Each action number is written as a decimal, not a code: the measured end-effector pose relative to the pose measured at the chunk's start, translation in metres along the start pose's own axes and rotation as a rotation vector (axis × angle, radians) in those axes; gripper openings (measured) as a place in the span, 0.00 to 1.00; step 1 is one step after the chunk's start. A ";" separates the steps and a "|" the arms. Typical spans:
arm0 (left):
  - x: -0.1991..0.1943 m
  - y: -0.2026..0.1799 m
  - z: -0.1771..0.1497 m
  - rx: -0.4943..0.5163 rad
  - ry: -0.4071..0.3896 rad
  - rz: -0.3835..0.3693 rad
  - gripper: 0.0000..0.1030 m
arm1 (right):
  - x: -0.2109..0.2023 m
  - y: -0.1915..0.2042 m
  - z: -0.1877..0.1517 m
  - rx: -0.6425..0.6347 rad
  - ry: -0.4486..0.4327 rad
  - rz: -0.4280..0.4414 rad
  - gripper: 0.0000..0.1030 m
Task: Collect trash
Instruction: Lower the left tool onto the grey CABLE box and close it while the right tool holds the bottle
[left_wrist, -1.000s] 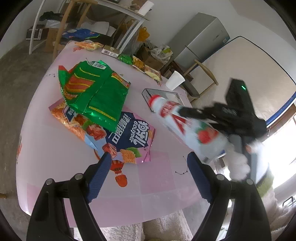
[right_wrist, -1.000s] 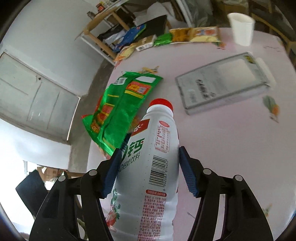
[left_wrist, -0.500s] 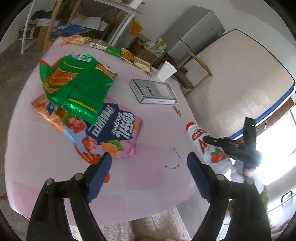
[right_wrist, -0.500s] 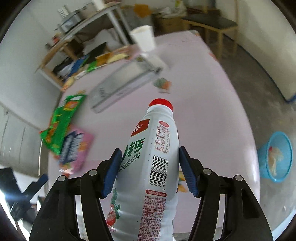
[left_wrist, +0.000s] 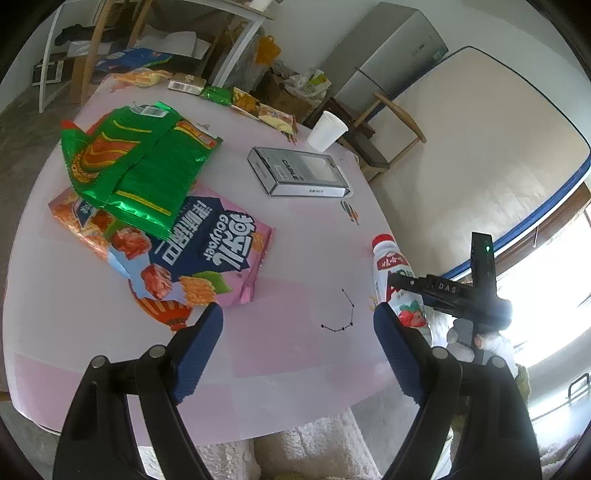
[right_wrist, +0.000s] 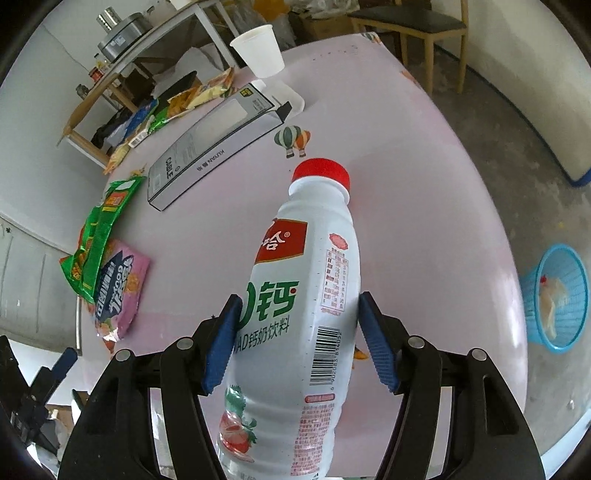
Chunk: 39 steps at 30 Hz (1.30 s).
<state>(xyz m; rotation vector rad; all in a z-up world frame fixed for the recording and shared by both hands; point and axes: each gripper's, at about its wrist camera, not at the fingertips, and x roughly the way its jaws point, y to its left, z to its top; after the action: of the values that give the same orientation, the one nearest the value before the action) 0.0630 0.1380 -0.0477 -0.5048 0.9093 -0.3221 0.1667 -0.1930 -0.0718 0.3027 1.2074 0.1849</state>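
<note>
A white milk-drink bottle (right_wrist: 295, 295) with a red cap sits tilted between the blue pads of my right gripper (right_wrist: 298, 299), which is shut on it. The left wrist view shows this bottle (left_wrist: 391, 266) held near the right edge of the pink table (left_wrist: 288, 350). My left gripper (left_wrist: 297, 314) hangs open over the table's near part with nothing between its fingers. An empty green snack bag (left_wrist: 136, 162) lies on a pink snack bag (left_wrist: 199, 258) at the left. A blue basket (right_wrist: 561, 299) with some trash in it stands on the floor right of the table.
A grey cable box (left_wrist: 299, 173) and a white paper cup (left_wrist: 327, 131) stand further back on the table. Several small wrappers (left_wrist: 236, 98) line the far edge. A wooden chair (left_wrist: 391, 122), shelves and a leaning mattress (left_wrist: 480, 147) lie beyond.
My right gripper has carried the bottle from above the table's middle to its right edge, and the bottle now leans in the jaws. The blue basket has come into view. The left gripper shifted slightly.
</note>
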 end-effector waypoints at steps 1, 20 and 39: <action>0.001 -0.001 -0.001 0.002 0.003 0.000 0.79 | 0.001 -0.001 0.000 0.004 0.000 0.006 0.58; 0.060 -0.027 0.126 0.073 0.050 -0.039 0.79 | -0.015 -0.025 -0.003 0.016 -0.033 0.075 0.56; 0.249 -0.011 0.213 0.026 0.321 0.141 0.79 | -0.019 -0.063 -0.010 0.064 -0.053 0.185 0.56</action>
<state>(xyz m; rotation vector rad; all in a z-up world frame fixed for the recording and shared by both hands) 0.3798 0.0714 -0.0990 -0.3673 1.2438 -0.2908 0.1496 -0.2572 -0.0784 0.4730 1.1345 0.2976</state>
